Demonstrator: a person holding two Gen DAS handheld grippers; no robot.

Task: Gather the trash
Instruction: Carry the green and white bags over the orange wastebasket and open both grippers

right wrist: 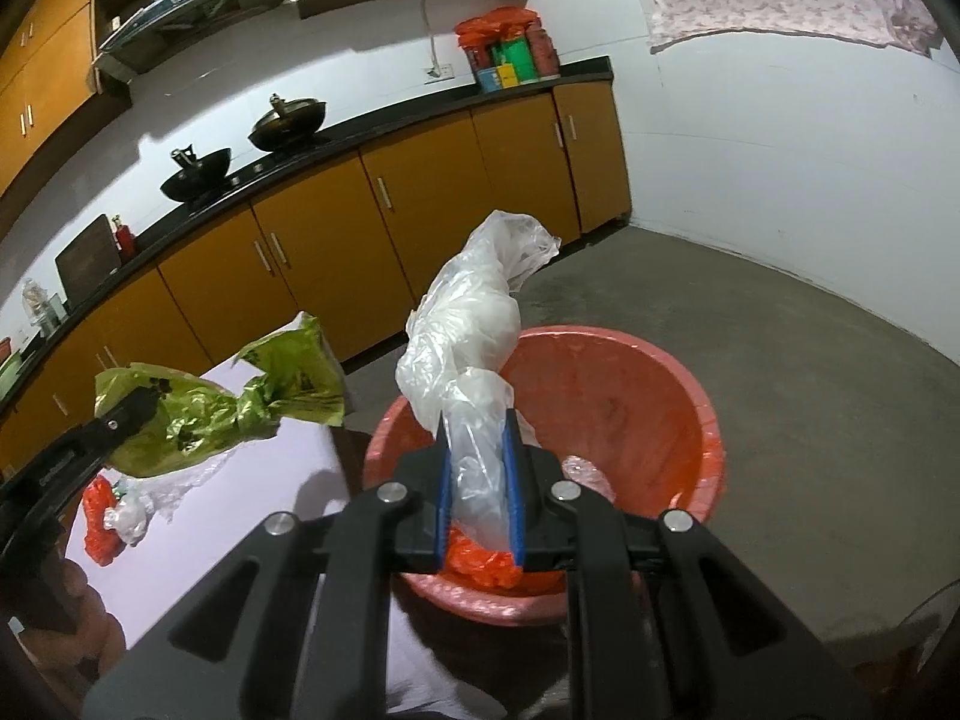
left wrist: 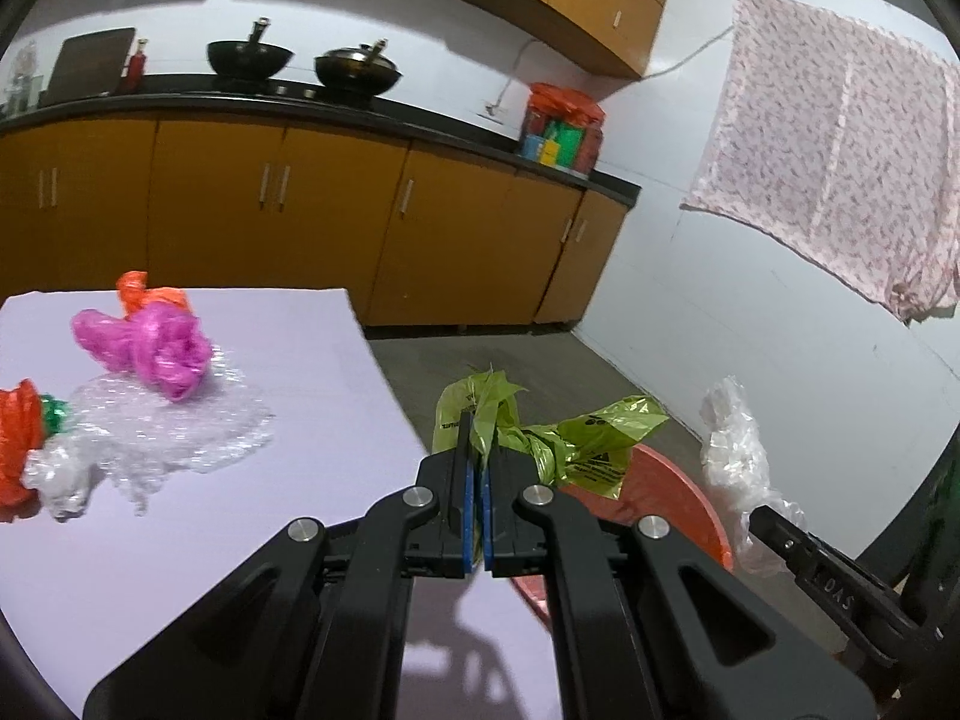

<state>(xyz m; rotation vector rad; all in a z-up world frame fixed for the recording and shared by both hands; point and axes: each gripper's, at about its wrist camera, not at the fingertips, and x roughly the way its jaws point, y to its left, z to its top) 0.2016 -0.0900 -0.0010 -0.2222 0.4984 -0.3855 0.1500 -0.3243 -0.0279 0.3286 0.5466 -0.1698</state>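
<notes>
Plenty of open air over the red tub (right wrist: 690, 396), its mouth is wide and only some orange plastic (right wrist: 486, 564) and a clear scrap sit low inside. Bare concrete floor (right wrist: 780, 324) past it is clear right to the white wall. The table (left wrist: 312, 360) edge sits just beside the tub on the left, so that side is tight. On the table, bubble wrap (left wrist: 180, 426), a pink bag (left wrist: 156, 342) and orange bags (left wrist: 18, 444) crowd the far left; the near right part is bare.
</notes>
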